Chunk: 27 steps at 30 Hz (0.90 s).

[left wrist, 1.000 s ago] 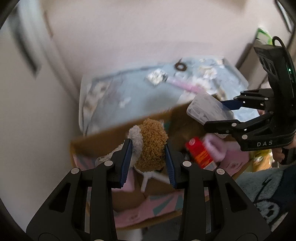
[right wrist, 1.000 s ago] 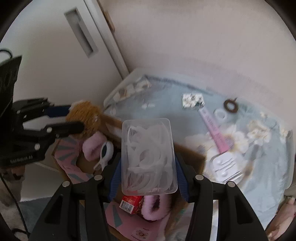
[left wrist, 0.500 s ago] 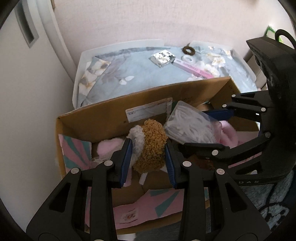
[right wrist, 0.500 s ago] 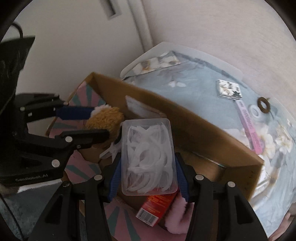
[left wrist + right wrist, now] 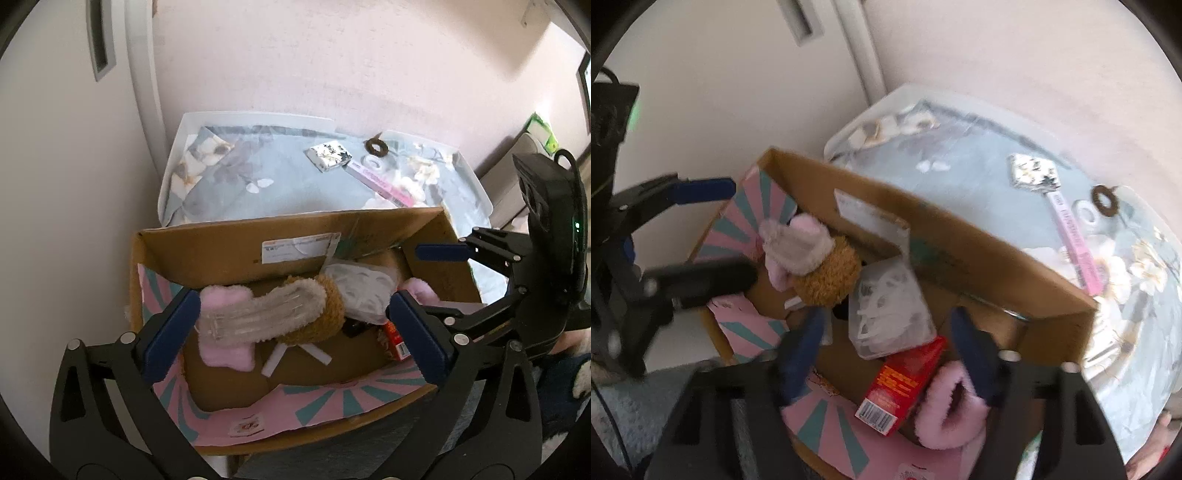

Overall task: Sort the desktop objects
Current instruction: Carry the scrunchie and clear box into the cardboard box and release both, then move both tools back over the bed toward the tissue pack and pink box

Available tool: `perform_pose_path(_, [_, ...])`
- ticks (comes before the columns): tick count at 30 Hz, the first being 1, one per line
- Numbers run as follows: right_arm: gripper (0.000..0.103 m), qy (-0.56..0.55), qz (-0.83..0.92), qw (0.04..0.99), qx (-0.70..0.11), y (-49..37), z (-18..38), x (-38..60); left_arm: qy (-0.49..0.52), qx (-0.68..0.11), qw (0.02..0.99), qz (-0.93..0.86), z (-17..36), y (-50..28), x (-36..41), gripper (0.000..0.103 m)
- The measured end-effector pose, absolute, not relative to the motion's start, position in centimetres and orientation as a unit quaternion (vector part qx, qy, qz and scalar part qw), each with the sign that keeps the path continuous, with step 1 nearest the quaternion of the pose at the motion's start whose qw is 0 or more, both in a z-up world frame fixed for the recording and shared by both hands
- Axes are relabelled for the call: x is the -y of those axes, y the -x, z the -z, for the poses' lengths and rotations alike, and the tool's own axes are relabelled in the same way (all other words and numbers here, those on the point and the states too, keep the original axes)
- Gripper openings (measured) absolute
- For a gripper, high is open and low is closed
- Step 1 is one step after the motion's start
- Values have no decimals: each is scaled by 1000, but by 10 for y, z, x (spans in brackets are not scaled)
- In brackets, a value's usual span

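While the plush toy [image 5: 280, 314] lies loose on the floor of the cardboard box [image 5: 236, 247], it is flanked by the left gripper [image 5: 295, 332], whose jaws are opening wide with nothing gripped. Beside it the clear plastic case [image 5: 890, 314] rests against a red carton [image 5: 901, 384], released between the right gripper's [image 5: 886, 354] opening jaws. Behind the box, a floral-covered table [image 5: 236, 184] is seen.

Soft, even daylight; fisheye bending with dark corners; right wrist view motion-blurred, left wrist view sharp.
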State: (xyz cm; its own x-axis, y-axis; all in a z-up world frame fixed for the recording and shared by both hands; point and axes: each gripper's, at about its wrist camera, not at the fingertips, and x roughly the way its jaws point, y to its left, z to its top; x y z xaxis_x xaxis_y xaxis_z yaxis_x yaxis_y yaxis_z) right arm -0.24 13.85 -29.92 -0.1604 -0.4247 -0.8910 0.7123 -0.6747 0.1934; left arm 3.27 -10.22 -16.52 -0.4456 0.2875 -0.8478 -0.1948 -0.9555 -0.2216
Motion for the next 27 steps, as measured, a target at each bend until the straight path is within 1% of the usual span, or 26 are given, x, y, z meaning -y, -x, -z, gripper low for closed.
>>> perform_pose_path(3, [74,-529,753,373,-118,6,298,-143,508,37,145,-849,165,-30,96,102])
perform_pose_path(7, [74,-523,760,371,-105,6,295,-144,497,5,149,-855,158,-32,82,102])
perform_pose_path(9, [74,-510,768,373,-101,2,288,-148,492,-16,152,-857,154,-33,72,102])
perform_pose_path(17, [74,-460,808,364,-56,3,253,-182,477,-36,161,-863,146,-34,56,102])
perform_pose_path(21, [74,-455,822,341,-38,12,248,-204,470,-39,162,-867,142,-32,51,102])
perform_pose_path(27, [74,-439,843,309,-22,26,238,-238,444,-81,174,-875,121,-10,39,102])
